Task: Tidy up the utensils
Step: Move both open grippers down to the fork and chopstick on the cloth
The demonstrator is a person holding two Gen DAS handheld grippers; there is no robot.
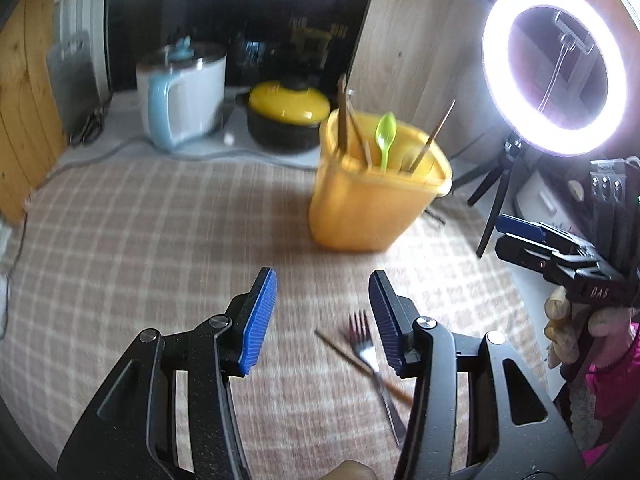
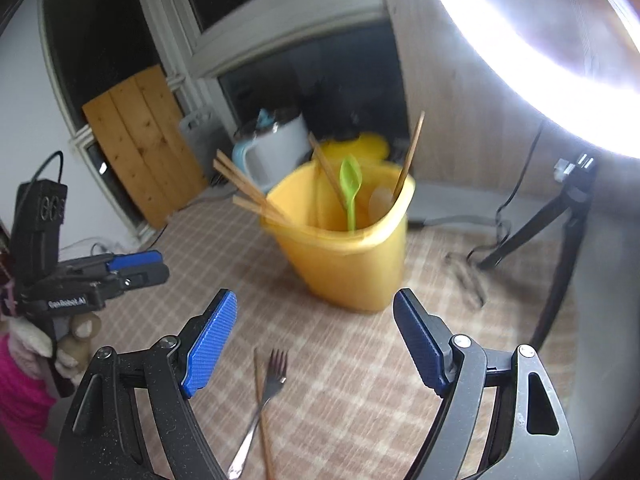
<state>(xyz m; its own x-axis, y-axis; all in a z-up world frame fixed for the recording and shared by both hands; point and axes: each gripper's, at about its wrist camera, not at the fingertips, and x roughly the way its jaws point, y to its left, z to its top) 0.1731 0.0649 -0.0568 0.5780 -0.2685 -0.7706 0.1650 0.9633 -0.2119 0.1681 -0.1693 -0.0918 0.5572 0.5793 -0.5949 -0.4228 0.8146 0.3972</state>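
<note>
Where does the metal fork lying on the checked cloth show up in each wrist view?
Left wrist: the metal fork lies low, right of centre, beside the right fingertip, crossing a wooden chopstick.
Right wrist: the fork lies at bottom centre, between the open fingers.
Shared landmark: the yellow plastic bin beyond it.

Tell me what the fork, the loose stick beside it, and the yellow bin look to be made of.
Fork: likely metal, shiny silver with bright glints along the handle.
Stick crossing the fork: probably wood or bamboo, matte brown, thin and straight, like a chopstick.
Yellow bin: looks like plastic, smooth, slightly translucent at the rim, uniformly coloured.
</note>
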